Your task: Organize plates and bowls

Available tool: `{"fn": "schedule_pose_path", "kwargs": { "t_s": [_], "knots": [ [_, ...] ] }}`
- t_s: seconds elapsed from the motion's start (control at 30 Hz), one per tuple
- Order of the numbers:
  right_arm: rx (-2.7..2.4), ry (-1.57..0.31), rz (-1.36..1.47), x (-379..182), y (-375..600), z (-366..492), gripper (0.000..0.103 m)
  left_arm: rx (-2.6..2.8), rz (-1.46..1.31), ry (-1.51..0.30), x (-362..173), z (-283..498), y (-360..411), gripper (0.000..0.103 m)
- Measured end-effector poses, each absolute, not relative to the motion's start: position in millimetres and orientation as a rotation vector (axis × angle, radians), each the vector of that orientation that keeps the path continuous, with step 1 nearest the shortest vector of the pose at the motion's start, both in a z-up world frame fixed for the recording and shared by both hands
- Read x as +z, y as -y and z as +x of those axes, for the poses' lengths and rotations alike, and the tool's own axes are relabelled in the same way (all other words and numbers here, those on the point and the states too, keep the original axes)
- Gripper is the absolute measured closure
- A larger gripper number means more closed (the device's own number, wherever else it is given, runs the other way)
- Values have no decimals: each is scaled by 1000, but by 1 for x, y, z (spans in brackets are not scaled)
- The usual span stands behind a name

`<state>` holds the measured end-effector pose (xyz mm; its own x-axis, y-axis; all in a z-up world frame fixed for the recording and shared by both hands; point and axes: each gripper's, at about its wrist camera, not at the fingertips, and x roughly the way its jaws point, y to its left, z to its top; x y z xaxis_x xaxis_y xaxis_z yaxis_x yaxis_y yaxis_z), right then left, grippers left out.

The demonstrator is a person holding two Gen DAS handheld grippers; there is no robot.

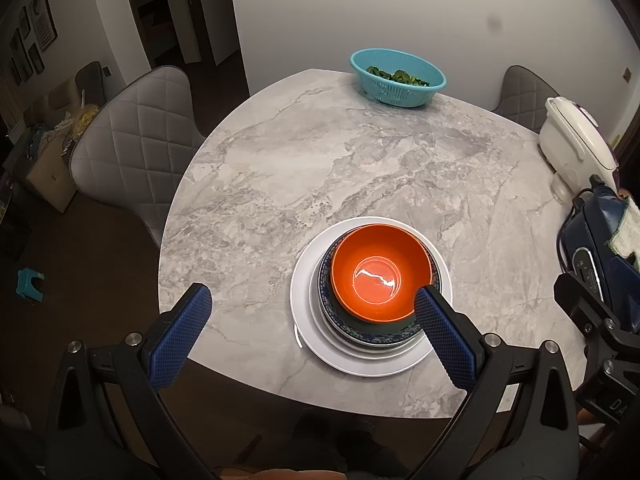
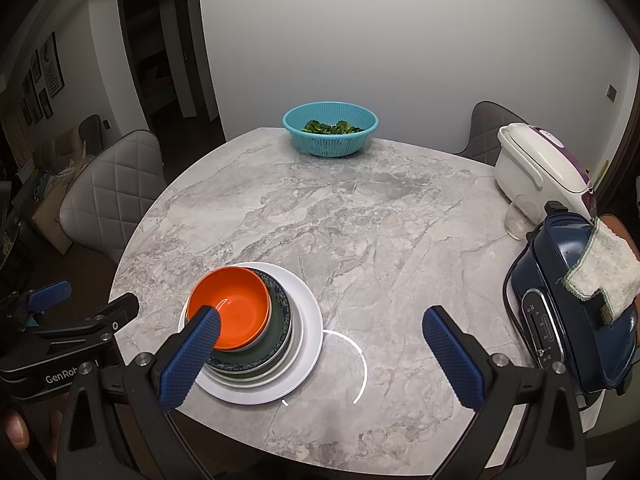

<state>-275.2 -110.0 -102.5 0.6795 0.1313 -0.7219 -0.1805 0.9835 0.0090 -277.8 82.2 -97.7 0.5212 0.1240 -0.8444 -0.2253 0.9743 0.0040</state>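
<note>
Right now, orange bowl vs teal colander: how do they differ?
The orange bowl is solid-walled; the teal colander is slotted. The bowl looks empty, the colander holds green leaves. The bowl tops a stack of dishes on the white plate at the near edge; the colander stands alone at the far edge. Both sit upright.

Home dining room, marble table point(image 2: 360, 208), quilted chairs point(image 1: 132, 148), probably a cooker point(image 2: 540, 164)
</note>
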Motion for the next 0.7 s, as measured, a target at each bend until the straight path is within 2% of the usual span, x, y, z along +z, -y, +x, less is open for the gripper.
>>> {"fn": "schedule_pose_path", "kwargs": {
  "t_s": [0.7],
  "knots": [
    [178,-808,-66,-102,111,-274,0,204,-110,-1005,-98,-274,-83,0]
  ]
}}
